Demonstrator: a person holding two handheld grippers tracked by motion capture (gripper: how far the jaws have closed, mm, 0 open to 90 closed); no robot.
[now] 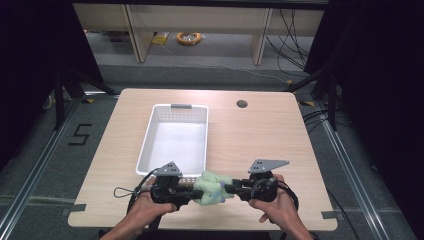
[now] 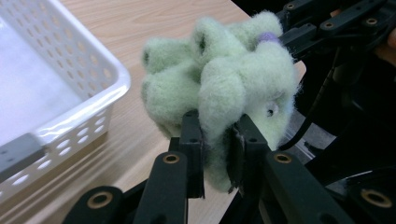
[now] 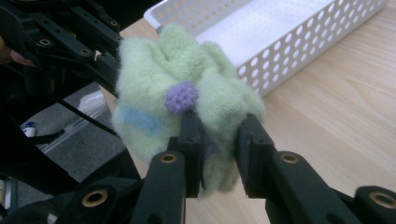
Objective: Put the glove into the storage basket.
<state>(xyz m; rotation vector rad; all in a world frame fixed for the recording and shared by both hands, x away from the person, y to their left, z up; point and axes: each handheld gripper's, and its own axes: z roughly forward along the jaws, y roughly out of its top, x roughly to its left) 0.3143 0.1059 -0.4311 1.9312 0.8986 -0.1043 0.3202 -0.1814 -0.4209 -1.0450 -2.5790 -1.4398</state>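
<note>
A fuzzy pale-green sock (image 1: 212, 187) is bunched up just above the table's near edge, held between both grippers. My left gripper (image 1: 189, 190) is shut on its left side; in the left gripper view the jaws pinch a fold of the sock (image 2: 224, 88). From the right, my right gripper (image 1: 234, 189) is shut on the other side. In the right gripper view the sock (image 3: 182, 88) shows a purple dot (image 3: 181, 97) and a light-blue stripe (image 3: 136, 118) above the jaws.
A white perforated basket (image 1: 147, 145) stands on the wooden table (image 1: 260, 140) just beyond the left gripper, nothing visible inside it. A round cable hole (image 1: 242, 104) sits at the table's far right. Shelving and cables lie on the floor beyond.
</note>
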